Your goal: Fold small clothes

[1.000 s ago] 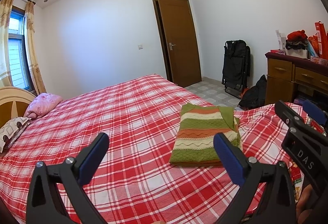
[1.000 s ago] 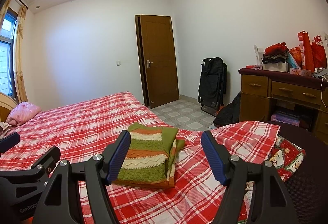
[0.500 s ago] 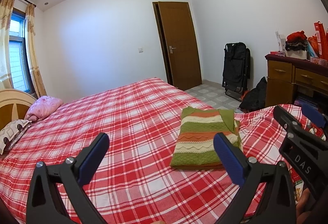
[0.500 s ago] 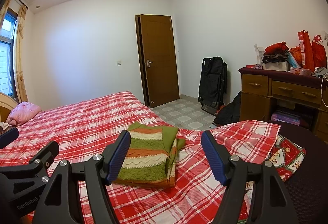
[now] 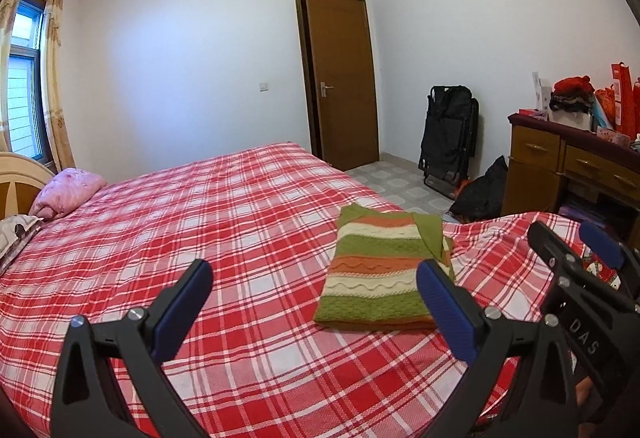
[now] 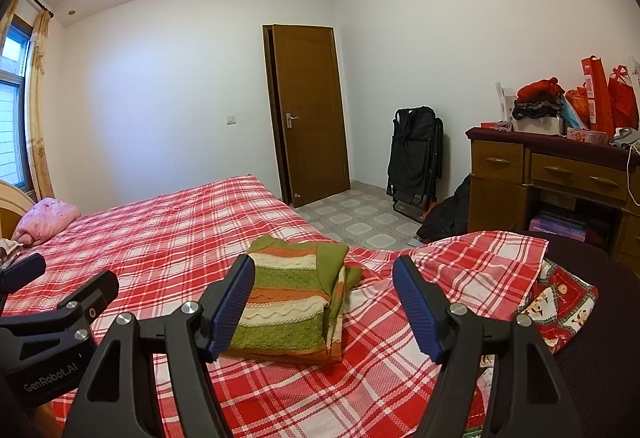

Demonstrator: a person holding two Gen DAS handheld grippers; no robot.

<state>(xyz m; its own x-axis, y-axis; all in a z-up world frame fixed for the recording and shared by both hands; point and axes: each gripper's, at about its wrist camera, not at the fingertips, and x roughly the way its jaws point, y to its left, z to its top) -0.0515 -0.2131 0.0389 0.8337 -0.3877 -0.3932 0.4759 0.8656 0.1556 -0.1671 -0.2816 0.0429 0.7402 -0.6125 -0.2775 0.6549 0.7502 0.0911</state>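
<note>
Striped sweater (image 5: 380,270) lies folded flat on bed (image 5: 224,222) (looks finished); left tongs (image 5: 316,302) and right tongs (image 6: 324,306) wide, empty, above bed.

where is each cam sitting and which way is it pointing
Left wrist: on the left gripper, low over the bed, facing the door; its open fingers and the right gripper at right show.
Right wrist: on the right gripper, same heading, nearer the dresser; its open fingers and the left gripper at left show.
Shared: the folded sweater, bed, door, dresser.
</note>
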